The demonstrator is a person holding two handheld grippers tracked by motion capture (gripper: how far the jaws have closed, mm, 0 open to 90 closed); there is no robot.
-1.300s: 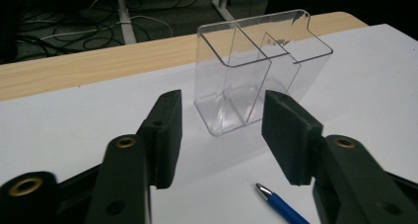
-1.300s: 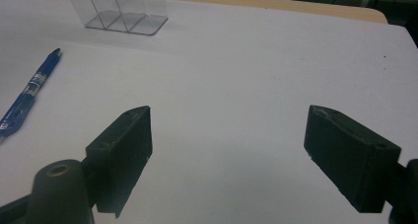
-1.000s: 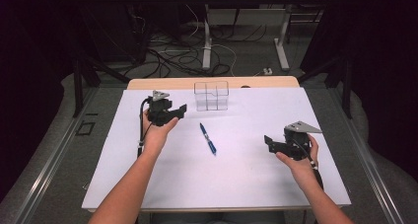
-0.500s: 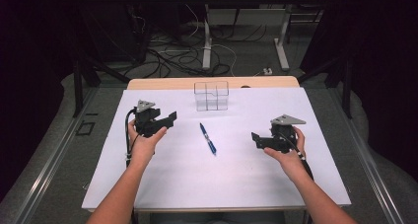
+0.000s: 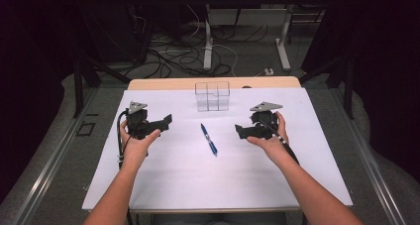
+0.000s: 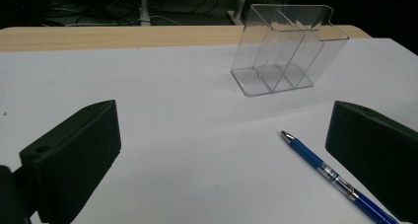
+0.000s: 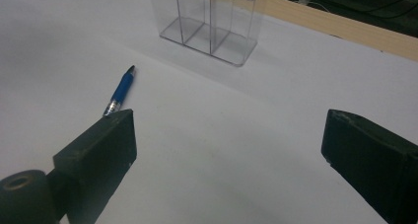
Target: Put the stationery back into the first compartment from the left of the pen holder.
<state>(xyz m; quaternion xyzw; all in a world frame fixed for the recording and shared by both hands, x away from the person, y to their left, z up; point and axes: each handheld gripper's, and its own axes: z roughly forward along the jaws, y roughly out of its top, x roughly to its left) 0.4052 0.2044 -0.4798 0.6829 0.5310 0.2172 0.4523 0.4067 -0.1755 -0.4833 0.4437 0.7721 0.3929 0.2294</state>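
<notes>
1. High view. Hands at either side of a white tabletop (image 5: 163,185), each with a hand-held gripper: the left hand-held gripper (image 5: 166,121) and the right hand-held gripper (image 5: 239,131) both point inward at a blue pen (image 5: 209,140) lying flat between them, apart from both. A clear plastic organizer (image 5: 212,96) stands upright beyond the pen, near the far edge. Both sets of jaws have just been opening and now stand wide, with nothing between them. The likely risk: two tools closing on one slim pen from opposite sides could meet over it, or one could knock it out of the other's reach.

2. Left gripper view. Black jaws spread wide over bare white surface, empty. The pen (image 6: 335,179) lies at the lower right, its tip pointing up and left and its barrel running down in front of the right-hand jaw. The organizer (image 6: 288,51), with its thin dividers, stands farther off. A round barrel on a smooth sheet will probably roll if a pad touches one side first, so a closing off-centre could push it away instead of catching it.

3. Right gripper view. Jaws equally wide apart, holding nothing. The pen (image 7: 120,92) shows at the upper left, its lower end hidden behind the left-hand jaw; the organizer (image 7: 209,24) rises just beyond. If the pen is to go into a slot, a tilted carry could strike the thin rim or a divider, and the light, unfixed organizer may well slide or tip.
</notes>
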